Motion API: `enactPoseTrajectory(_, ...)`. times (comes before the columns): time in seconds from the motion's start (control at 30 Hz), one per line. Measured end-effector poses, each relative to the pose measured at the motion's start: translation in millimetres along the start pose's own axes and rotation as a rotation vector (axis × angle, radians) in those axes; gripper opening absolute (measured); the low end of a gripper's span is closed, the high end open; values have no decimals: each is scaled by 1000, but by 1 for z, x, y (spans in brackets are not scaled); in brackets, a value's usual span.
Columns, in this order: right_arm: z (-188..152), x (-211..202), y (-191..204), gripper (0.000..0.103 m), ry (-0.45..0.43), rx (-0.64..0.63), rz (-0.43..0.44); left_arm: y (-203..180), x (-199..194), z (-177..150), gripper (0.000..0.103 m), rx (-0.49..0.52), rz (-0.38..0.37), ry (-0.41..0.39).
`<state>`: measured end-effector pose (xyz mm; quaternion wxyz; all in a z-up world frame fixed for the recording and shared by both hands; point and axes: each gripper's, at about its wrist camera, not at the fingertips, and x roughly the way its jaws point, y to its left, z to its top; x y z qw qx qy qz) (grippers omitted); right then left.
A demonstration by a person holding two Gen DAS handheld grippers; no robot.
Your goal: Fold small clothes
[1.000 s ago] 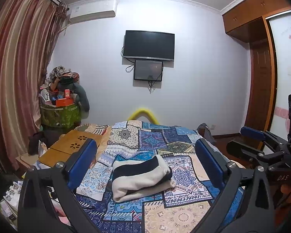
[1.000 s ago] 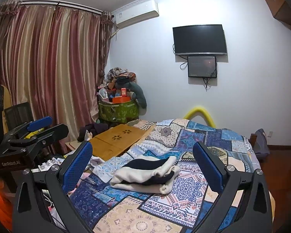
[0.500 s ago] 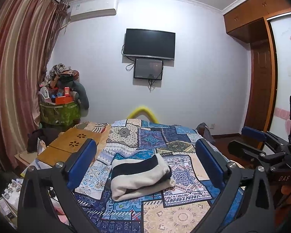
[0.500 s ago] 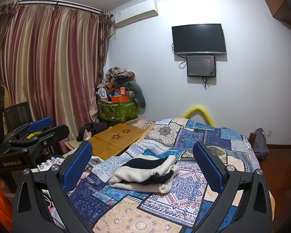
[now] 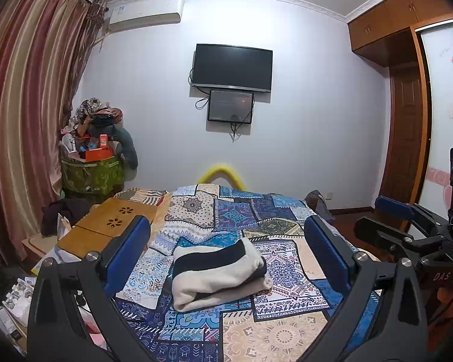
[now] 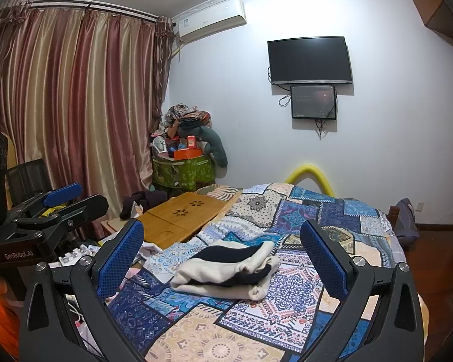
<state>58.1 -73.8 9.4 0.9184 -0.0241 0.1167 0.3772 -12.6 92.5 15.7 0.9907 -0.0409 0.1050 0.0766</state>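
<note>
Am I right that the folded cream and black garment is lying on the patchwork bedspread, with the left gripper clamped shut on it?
Not quite. The folded cream and black garment does lie on the patchwork bedspread, but the left gripper is open and holds nothing; the left wrist view shows its blue pads spread wide on either side of the garment.
</note>
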Motion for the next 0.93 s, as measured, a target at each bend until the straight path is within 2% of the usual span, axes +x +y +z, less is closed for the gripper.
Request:
enactPoseTrajectory(0.37, 0, -1, -1, 103, 1, 3, -2, 1, 2, -1, 103, -7, -38, 16)
enactPoseTrajectory(0.93, 2, -1, -3, 103, 4, 12, -4, 0, 6, 0, 103, -3, -42, 35)
